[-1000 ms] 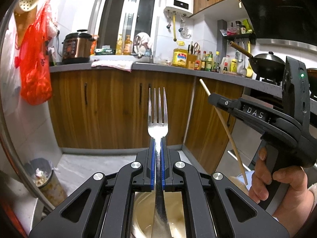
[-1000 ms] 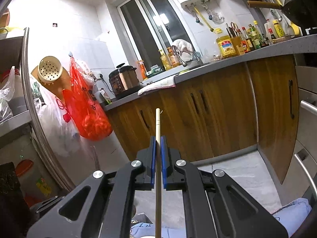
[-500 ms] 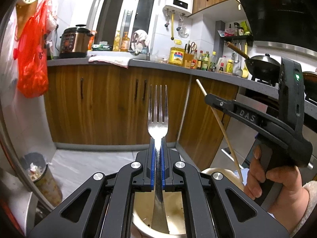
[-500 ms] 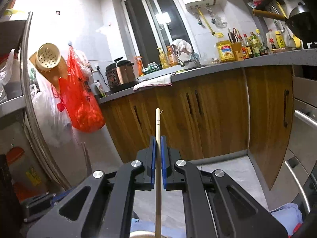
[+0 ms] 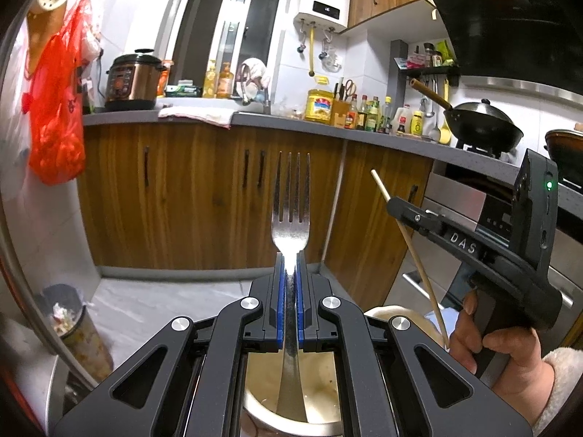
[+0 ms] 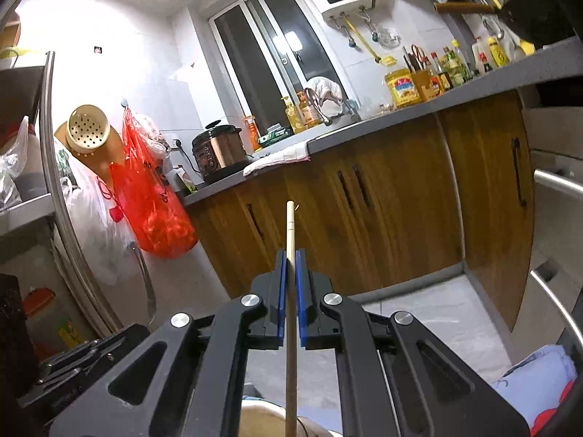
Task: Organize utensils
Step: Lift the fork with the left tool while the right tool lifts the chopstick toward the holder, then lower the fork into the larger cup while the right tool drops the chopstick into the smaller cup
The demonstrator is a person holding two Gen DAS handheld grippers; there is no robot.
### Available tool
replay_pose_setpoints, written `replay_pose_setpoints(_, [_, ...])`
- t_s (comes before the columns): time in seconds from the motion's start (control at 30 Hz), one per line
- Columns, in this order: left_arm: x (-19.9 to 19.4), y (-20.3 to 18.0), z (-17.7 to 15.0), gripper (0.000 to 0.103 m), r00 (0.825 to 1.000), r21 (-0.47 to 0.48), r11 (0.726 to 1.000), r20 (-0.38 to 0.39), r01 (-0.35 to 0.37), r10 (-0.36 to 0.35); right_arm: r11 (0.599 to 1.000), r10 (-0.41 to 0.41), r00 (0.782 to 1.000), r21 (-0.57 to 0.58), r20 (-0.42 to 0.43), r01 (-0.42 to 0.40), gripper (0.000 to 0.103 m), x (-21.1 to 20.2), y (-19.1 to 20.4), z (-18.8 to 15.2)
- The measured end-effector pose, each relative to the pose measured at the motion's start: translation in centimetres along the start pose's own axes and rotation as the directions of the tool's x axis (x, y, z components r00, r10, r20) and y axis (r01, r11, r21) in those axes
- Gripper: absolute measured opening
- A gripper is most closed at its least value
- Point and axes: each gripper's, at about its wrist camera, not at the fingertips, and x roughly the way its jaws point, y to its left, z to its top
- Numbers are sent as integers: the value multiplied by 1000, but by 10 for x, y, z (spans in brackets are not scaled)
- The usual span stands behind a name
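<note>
My left gripper is shut on a steel fork, tines pointing up, its handle end down inside a cream bowl below the jaws. My right gripper is shut on a wooden chopstick that stands upright; its lower end reaches the rim of a cream bowl. In the left wrist view the right gripper is at the right, held by a hand, with the chopstick slanting down to the bowl's edge.
Wooden kitchen cabinets and a grey counter with a rice cooker, bottles and a wok lie ahead. A red bag hangs at left. A waste bin stands on the floor. Oven drawer handles are at right.
Both grippers have lowered a little toward the bowl, which shows more below the jaws. The right gripper's view has tilted. Both grips are unchanged.
</note>
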Motion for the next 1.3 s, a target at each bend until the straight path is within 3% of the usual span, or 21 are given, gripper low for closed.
replay_pose_setpoints(0.17, [-1,1,0,6,1000,-4,1000,1,2,-2,998,66,998,21,-22,-65,5,-3,1,9])
replay_pose_setpoints(0.33, [-2,1,0,6,1000,-15,1000,11,12,-12,991,132,990,23,48,-133,5,-12,9,21])
replay_pose_setpoints(0.47, [-3,0,-1,6,1000,-10,1000,6,17,-17,986,169,985,-7,24,-169,5,-3,18,28])
replay_pose_setpoints(1.03, [-6,4,-3,6,1000,-25,1000,13,18,-18,983,180,982,-11,-65,-181,6,13,29,22])
replay_pose_setpoints(1.17, [-4,2,-3,6,1000,-28,1000,9,15,-15,977,212,975,-5,-66,-213,5,9,32,22])
replay_pose_setpoints(1.3, [-5,2,-3,6,1000,-29,999,7,16,-16,981,196,979,7,-64,-196,5,5,28,21])
